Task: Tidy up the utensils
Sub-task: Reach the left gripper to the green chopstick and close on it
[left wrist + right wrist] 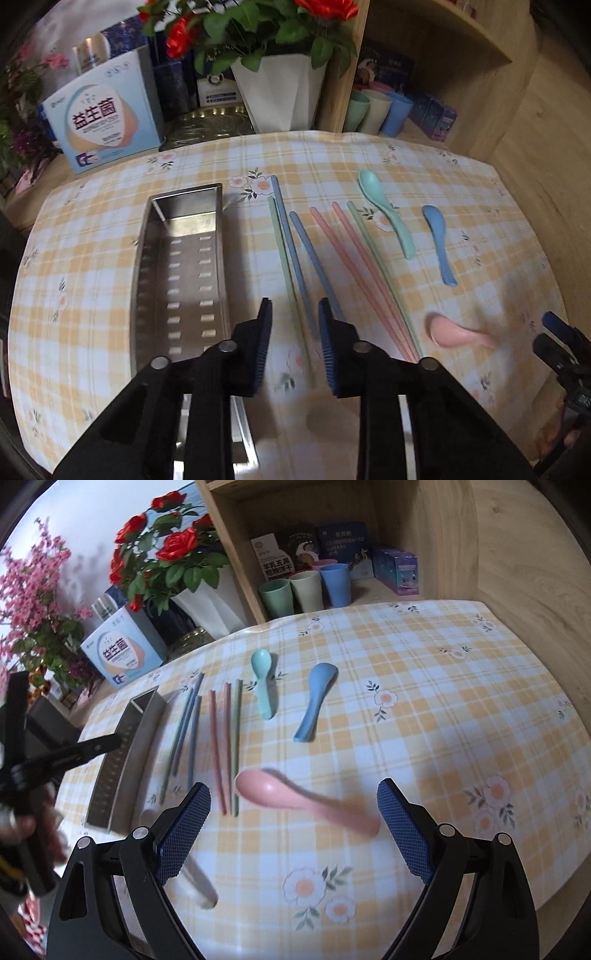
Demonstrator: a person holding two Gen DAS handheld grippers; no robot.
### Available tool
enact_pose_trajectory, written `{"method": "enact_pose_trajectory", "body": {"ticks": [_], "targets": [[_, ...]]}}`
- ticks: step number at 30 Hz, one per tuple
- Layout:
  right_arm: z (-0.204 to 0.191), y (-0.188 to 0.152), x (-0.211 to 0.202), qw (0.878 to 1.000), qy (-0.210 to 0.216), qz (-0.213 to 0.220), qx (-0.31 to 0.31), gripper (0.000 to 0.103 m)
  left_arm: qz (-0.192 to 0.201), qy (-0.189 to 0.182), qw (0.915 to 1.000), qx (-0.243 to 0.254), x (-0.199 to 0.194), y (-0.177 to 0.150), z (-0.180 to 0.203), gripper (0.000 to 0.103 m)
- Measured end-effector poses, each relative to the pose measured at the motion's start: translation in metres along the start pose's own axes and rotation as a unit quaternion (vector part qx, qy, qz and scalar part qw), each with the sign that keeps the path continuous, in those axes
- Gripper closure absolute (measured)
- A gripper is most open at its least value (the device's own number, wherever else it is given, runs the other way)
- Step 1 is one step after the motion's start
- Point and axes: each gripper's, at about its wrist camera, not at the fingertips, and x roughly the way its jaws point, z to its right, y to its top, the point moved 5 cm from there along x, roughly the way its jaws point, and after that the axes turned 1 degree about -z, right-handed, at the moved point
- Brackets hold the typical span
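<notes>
A perforated steel tray (177,266) lies empty on the left of the checked tablecloth. Right of it lie several chopsticks: green (284,258), blue (314,258) and pink (354,266). My left gripper (295,314) hovers over their near ends with a narrow gap between its pads; a green and a blue stick run through the gap, untouched. Further right lie a teal spoon (388,218), a blue spoon (439,243) and a pink spoon (295,801). My right gripper (293,790) stands wide open just above the pink spoon, which lies blurred between its fingers.
A white vase of red roses (280,88), a pale blue box (99,114) and a wooden shelf with cups (306,587) stand behind the cloth. A pale, blurred spoon-like thing (199,882) lies near the front edge. A person's hand (26,830) holds the left gripper.
</notes>
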Motion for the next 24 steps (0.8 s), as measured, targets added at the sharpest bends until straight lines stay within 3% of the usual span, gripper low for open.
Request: {"method": "enact_pose_trajectory", "body": {"ticks": [7,11,14,24], "targets": [[0.022,0.017,0.018,1.000,0.008,0.000,0.028,0.014,-0.051,-0.007,0.9986,0.014,0.063,0.024,0.004,0.088],[0.031,0.022,0.026,0.999,0.012,-0.002,0.038,0.014,-0.068,0.016,0.9976,-0.001,0.084,0.026,-0.004,0.088],[0.035,0.024,0.028,0.999,0.012,-0.001,0.044,0.014,-0.070,0.034,0.9969,-0.011,0.094,0.030,-0.012,0.088],[0.042,0.026,0.033,0.999,0.007,-0.005,0.050,0.014,-0.071,0.029,0.9970,-0.010,0.111,0.034,-0.016,0.088]]}}
